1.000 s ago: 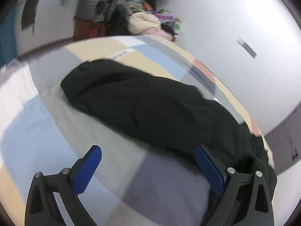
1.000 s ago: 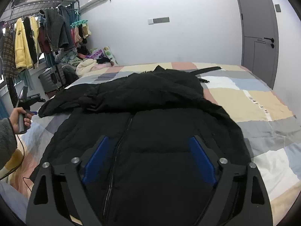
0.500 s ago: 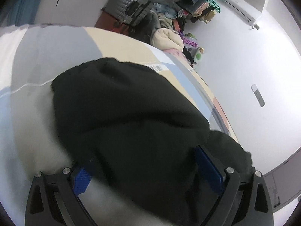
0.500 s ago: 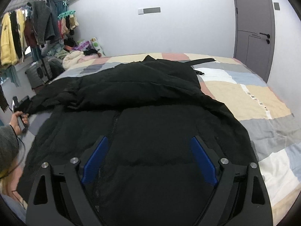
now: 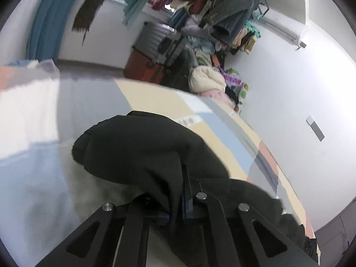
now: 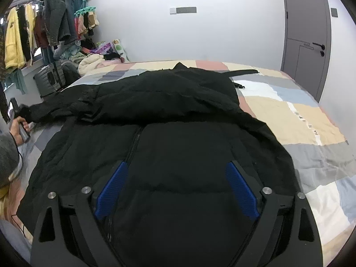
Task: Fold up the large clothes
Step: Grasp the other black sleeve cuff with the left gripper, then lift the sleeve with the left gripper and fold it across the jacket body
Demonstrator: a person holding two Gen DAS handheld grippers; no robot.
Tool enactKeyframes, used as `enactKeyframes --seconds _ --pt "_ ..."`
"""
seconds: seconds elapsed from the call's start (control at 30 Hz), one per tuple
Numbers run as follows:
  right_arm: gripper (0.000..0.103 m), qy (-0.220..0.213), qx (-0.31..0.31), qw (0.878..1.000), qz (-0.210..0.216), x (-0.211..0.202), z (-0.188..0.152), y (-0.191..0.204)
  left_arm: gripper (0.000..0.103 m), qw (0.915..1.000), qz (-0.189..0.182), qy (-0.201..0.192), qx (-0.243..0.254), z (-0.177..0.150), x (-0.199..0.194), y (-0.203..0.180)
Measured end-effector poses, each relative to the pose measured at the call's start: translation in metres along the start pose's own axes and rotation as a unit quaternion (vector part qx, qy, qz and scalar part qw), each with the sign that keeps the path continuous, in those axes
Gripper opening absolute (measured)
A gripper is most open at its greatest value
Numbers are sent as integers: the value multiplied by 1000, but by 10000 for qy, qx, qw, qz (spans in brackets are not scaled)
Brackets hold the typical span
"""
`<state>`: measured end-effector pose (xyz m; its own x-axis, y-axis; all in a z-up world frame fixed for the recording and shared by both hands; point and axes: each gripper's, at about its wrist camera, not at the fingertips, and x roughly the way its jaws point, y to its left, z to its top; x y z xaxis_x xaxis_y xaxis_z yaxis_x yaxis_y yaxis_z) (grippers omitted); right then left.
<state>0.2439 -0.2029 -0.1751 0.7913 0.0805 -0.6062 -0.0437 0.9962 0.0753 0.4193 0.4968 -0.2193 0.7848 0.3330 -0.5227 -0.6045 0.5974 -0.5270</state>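
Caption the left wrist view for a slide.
Left hand-held gripper shut on the black coat's sleeve above a patchwork bedspread.

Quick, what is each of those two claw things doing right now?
Left gripper: just closed, clamped on the black coat's sleeve.
Right gripper: open, holding nothing, above the black coat.

Mostly soft matt cloth here, hard plastic on the tools.

The black jacket (image 6: pixel 178 138) looks like matt puffy quilted cloth, under the right gripper (image 6: pixel 176 187), which has ribbed blue pads (image 6: pixel 242 191) on matt black plastic arms with shiny metal pins. Beyond it the bed (image 6: pixel 296 120) has a wrinkly patchwork cotton cover. Far left, a ribbed hard-shell suitcase (image 6: pixel 47 79).
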Motion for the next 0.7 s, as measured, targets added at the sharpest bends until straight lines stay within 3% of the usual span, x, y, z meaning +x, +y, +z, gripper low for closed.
enactKeyframes --seconds 0.1,0.37,0.53,0.7 --pt "102 -118 103 9998 95 -12 0 -3 5 9987 94 -255 442 14 -37 -27" --pt "103 -563 135 9982 184 -54 -1 -13 5 9869 -113 -510 1527 35 -135 -126" --pt "103 -737 270 9964 312 -68 1 -24 5 9745 19 -523 2181 27 -185 -190" --pt "103 -902 200 9955 194 -80 1 -33 5 9697 -145 -581 2369 14 -228 -241"
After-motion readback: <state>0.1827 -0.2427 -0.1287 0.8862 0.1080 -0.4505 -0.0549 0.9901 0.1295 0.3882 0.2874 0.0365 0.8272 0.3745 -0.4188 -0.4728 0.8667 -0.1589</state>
